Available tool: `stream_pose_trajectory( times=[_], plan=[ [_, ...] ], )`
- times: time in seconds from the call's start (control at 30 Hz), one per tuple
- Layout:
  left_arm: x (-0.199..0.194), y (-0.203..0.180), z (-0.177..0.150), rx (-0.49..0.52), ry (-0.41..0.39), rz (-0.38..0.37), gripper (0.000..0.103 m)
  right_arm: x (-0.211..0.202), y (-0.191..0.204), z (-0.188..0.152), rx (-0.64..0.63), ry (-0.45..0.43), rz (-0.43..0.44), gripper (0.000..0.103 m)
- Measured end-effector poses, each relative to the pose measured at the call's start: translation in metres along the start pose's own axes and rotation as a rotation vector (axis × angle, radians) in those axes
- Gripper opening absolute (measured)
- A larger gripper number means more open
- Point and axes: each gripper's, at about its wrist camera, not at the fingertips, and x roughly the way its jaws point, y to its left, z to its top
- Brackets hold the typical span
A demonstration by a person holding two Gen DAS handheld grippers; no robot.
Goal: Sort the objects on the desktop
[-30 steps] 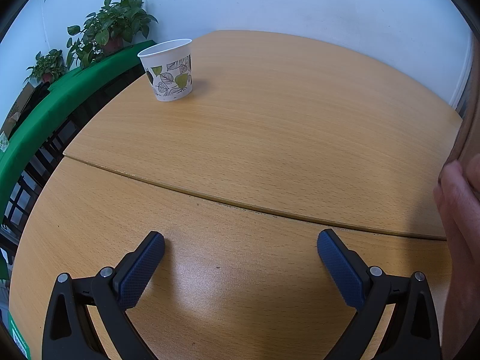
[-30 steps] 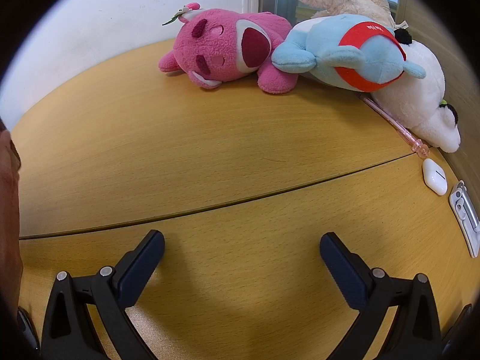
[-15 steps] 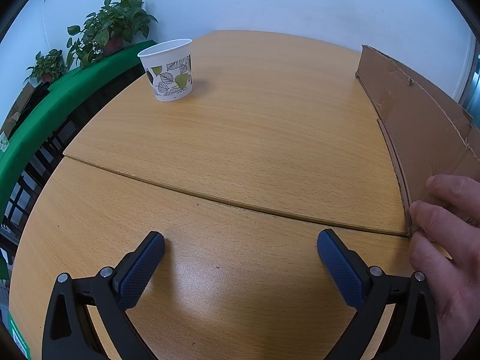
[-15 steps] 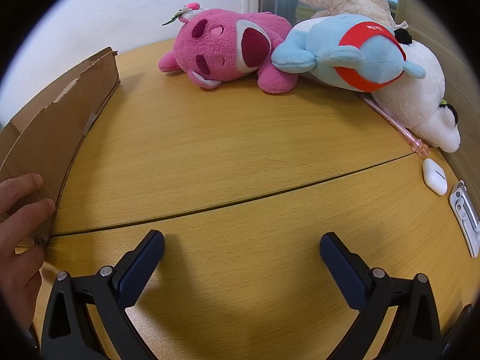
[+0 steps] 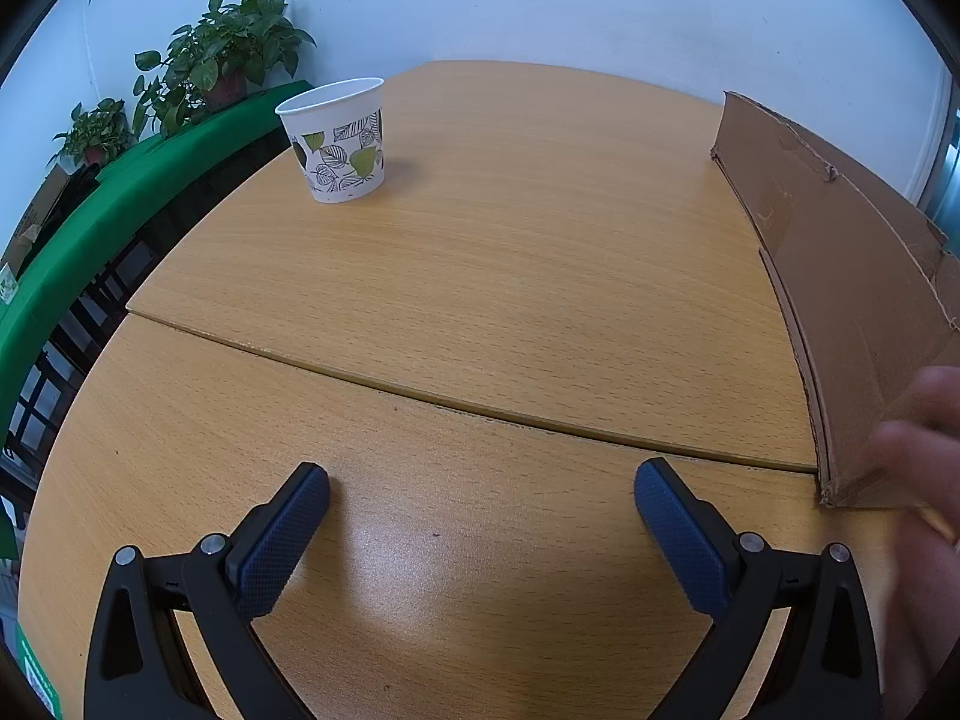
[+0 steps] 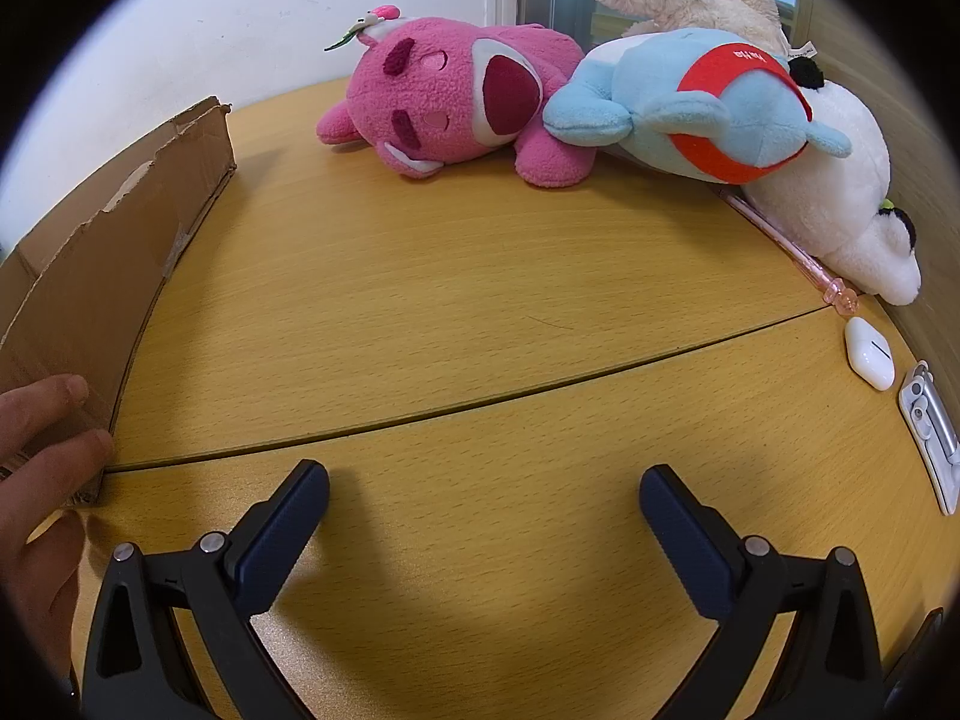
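Sorting has not started, judging by the layout: every object lies loose on the desk (image 5: 540, 252) and neither gripper holds anything. The left gripper (image 5: 482, 495) stands wide open and empty above bare wood. The right gripper (image 6: 485, 495) is likewise wide open and empty. A bare hand (image 6: 36, 468) rests on the near corner of a cardboard box (image 6: 120, 252), which stands between the two views. The cup (image 5: 336, 141) stands upright far left, well apart from the box. The pink plush (image 6: 444, 99), blue plush (image 6: 690, 102) and white plush (image 6: 840, 192) lie heaped at the far right, touching. A pink pen (image 6: 798, 252), earbud case (image 6: 869, 353) and a metal clip (image 6: 930, 438) lie along the right edge. All items remain to be moved.
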Motion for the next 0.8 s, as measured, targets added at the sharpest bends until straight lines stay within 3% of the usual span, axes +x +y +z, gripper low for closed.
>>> stream_pose_trajectory(
  times=[0.8],
  plan=[
    [-0.0002,-0.0006,0.0002,-0.003,0.002,0.001,0.103,0.0009,0.0006,0.0011,0.012,0.006,-0.008,0.103]
  ],
)
